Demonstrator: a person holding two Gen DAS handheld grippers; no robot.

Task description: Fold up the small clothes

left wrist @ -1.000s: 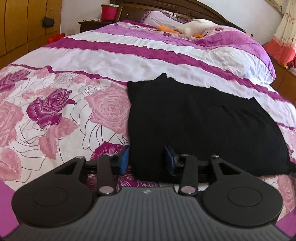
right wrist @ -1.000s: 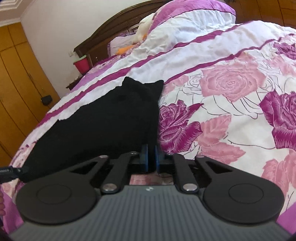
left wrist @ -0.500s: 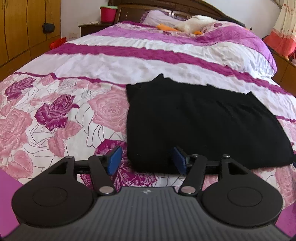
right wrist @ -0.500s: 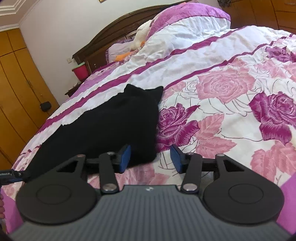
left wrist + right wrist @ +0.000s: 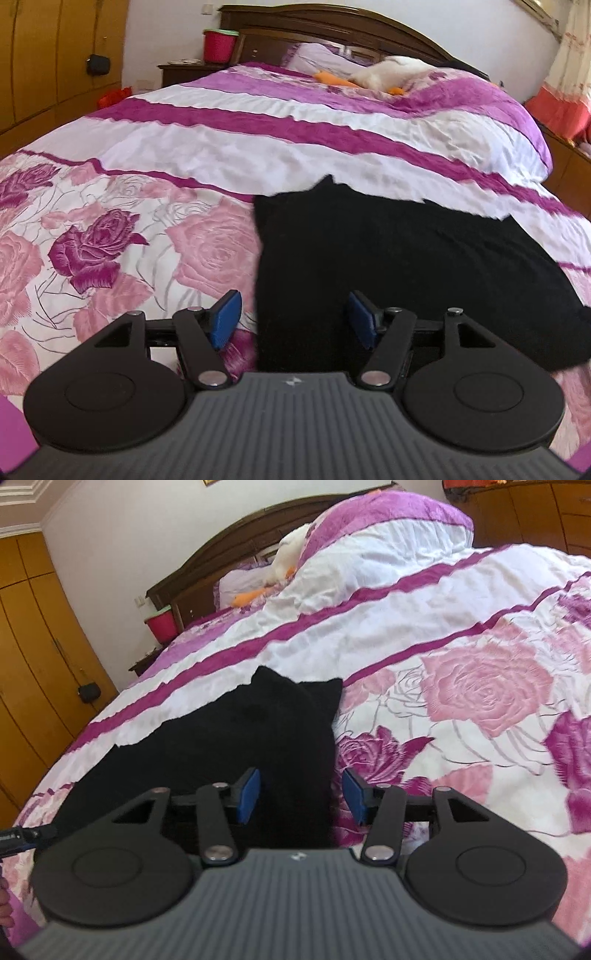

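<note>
Left tool [image 5: 293, 319] and right tool [image 5: 301, 795], jaws apart, straddle opposite corners of a folded black knit garment [image 5: 406, 266] on a rose-patterned bed [image 5: 110, 240].

Our right gripper [image 5: 301, 795] was clamped shut on the near right corner of the black garment [image 5: 236, 746] a second ago; we've since let go, and its jaws now stand wide apart with that corner lying loose between them. Our left gripper [image 5: 293, 319] went from part-open to fully spread, now astride the garment's [image 5: 406, 266] near left corner. We've also backed both grippers off slightly and raised them, so the near hem sits flat on the bedspread [image 5: 207, 243].
</note>
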